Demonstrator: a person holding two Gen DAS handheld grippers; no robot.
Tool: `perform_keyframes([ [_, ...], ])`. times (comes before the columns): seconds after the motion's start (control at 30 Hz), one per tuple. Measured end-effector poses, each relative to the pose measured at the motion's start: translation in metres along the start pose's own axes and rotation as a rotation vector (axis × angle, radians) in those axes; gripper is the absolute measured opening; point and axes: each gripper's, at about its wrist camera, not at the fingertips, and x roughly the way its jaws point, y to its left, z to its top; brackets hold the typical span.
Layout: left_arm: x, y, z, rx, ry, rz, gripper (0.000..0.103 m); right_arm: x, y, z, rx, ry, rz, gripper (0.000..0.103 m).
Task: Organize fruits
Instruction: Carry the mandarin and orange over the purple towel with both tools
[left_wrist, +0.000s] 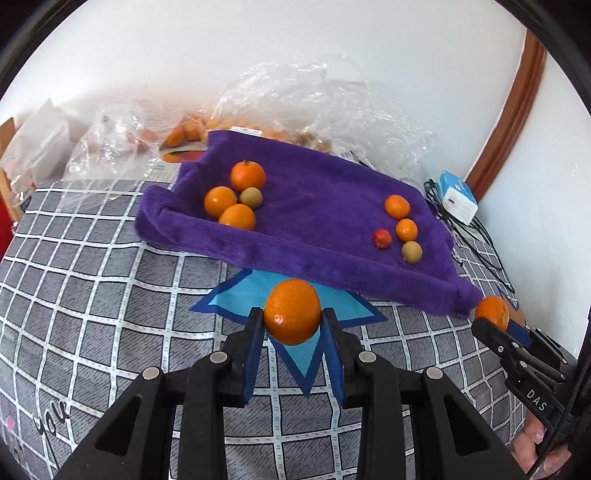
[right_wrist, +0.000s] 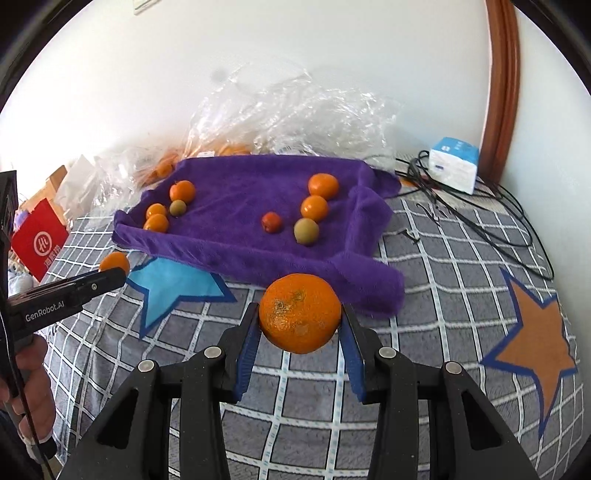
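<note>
My left gripper (left_wrist: 292, 325) is shut on an orange (left_wrist: 291, 311), held above the checked blanket just in front of the purple towel (left_wrist: 317, 206). My right gripper (right_wrist: 300, 325) is shut on a larger orange (right_wrist: 300, 314) in front of the towel's near right corner (right_wrist: 369, 280). The towel holds two groups of fruit. The left group (left_wrist: 236, 199) has three oranges and a greenish fruit. The right group (right_wrist: 310, 214) has two oranges, a small red fruit and a greenish fruit. The right gripper and its orange also show in the left wrist view (left_wrist: 493, 312); the left gripper's orange shows in the right wrist view (right_wrist: 114, 263).
Clear plastic bags (right_wrist: 288, 118) with more oranges lie behind the towel against the wall. A tissue pack (right_wrist: 454, 168) and black cables (right_wrist: 480, 221) lie at the right. A red box (right_wrist: 38, 242) stands at the left. Blue (right_wrist: 173, 286) and orange (right_wrist: 535, 339) stars mark the blanket.
</note>
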Motion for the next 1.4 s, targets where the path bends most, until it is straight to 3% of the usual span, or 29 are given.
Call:
perform_keyframes([
  [0.37,-0.016,0.003,0.009,-0.058,-0.048,0.032,0.03,0.003,-0.009,0.022,-0.009,-0.003,0.04,0.042],
  [0.8,-0.017,0.018,0.043,-0.037,-0.068,0.017,0.03,0.018,-0.006,0.052,0.049,-0.013,0.023,0.042],
  [1.17,0.023,0.056,0.094,-0.043,-0.07,-0.009,0.03,0.09,0.015,0.11,0.027,0.023,0.039,0.042],
  [1.4,0.058,0.069,0.106,-0.037,-0.036,-0.031,0.03,0.149,0.027,0.124,0.005,0.107,0.007,0.042],
])
